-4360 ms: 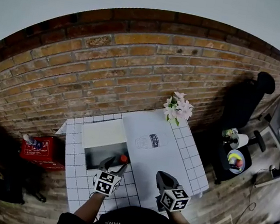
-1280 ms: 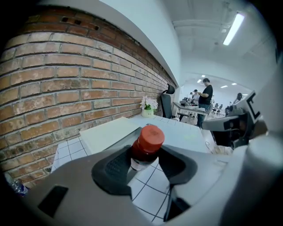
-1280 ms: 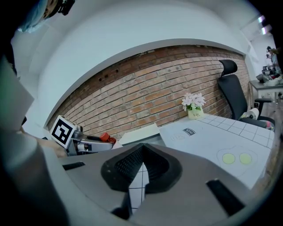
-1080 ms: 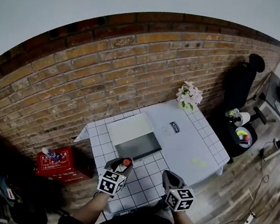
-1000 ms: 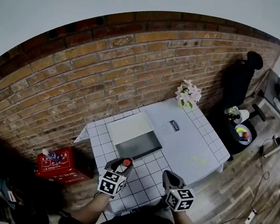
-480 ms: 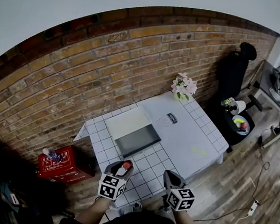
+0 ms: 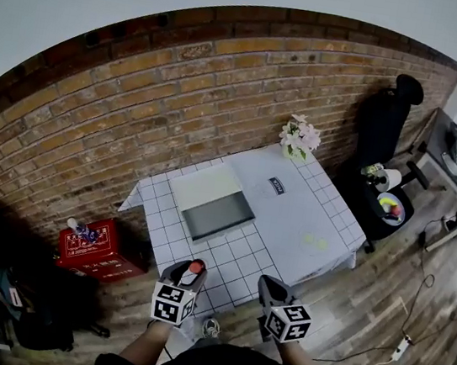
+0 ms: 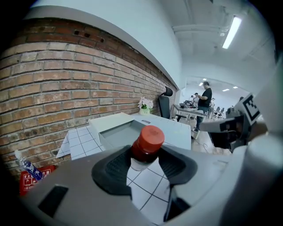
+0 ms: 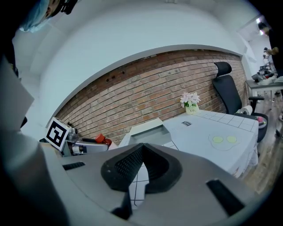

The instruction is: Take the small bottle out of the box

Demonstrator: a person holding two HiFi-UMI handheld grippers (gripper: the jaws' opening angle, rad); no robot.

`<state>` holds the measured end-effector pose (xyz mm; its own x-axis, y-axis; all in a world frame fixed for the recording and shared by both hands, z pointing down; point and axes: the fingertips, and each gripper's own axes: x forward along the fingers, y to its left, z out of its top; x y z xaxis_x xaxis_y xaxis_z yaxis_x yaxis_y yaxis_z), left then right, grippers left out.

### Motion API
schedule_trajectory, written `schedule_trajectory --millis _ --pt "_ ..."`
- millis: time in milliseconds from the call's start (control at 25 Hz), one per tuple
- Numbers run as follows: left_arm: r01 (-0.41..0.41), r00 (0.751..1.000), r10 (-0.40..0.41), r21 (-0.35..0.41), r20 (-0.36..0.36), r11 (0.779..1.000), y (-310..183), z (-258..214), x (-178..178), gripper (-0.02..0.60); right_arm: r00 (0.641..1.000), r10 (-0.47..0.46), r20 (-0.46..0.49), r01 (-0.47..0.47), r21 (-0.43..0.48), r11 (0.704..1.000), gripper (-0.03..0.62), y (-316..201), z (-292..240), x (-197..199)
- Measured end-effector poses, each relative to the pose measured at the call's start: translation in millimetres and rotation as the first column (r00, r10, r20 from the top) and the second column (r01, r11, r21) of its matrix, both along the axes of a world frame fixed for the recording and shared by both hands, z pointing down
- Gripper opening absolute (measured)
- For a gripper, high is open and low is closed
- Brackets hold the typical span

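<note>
Left gripper view: left gripper's [image 8: 144, 155] ribbed pads [image 8: 116, 167] clamp red-capped small bottle [image 8: 147, 141]; right gripper [image 9: 142, 152] apparently closed

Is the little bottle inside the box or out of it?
Out. The small bottle is clamped in the left gripper, well away from the open box.
</note>
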<state>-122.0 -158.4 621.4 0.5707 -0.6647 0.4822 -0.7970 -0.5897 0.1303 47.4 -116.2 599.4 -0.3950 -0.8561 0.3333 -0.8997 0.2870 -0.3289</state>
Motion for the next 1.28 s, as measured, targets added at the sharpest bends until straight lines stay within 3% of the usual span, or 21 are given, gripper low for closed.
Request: schedule_trajectory --millis 720,1280 --pt "0.145 0.989 -0.145 -0.01 0.004 0.989 101 4 31 0.199 0.996 -0.086 -0.008 0.086 -0.012 0.996 -0.002 68 9 52" --pt "0.242 0.97 -0.242 -0.009 -0.007 0.97 156 9 29 0.198 0.988 -0.155 -0.025 0.154 -0.01 0.988 -0.002 99 11 57"
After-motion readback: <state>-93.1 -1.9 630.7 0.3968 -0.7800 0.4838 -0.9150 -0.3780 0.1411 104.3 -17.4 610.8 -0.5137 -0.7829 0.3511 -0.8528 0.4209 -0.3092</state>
